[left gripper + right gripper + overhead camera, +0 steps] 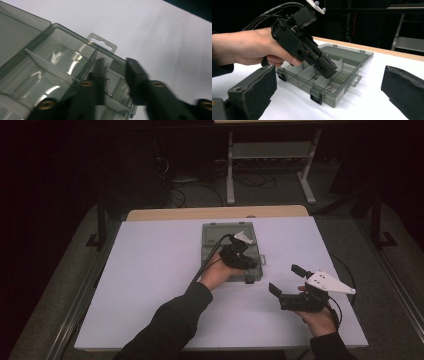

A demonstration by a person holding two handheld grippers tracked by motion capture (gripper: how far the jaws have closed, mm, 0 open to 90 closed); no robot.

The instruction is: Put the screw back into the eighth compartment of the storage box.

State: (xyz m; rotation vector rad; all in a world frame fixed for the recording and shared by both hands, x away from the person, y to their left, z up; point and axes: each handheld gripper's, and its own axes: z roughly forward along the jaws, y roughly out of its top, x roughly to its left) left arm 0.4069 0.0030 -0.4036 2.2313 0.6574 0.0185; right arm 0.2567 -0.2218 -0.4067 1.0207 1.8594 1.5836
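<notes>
Now the left tool [113,83], jaws narrowly parted, straddles the small silver metal screw [108,87] lying lengthwise in the smoky clear plastic organiser box [62,55].

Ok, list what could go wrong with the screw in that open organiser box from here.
1. The small metal screw lies between the left gripper's parted black jaws; closing off-centre could flick it away.
2. The jaws dip into a corner compartment of the smoky transparent plastic organiser box; they might catch its thin divider.
3. The light box sits unheld on the smooth white table, the right gripper off to the side; it could slide.
</notes>
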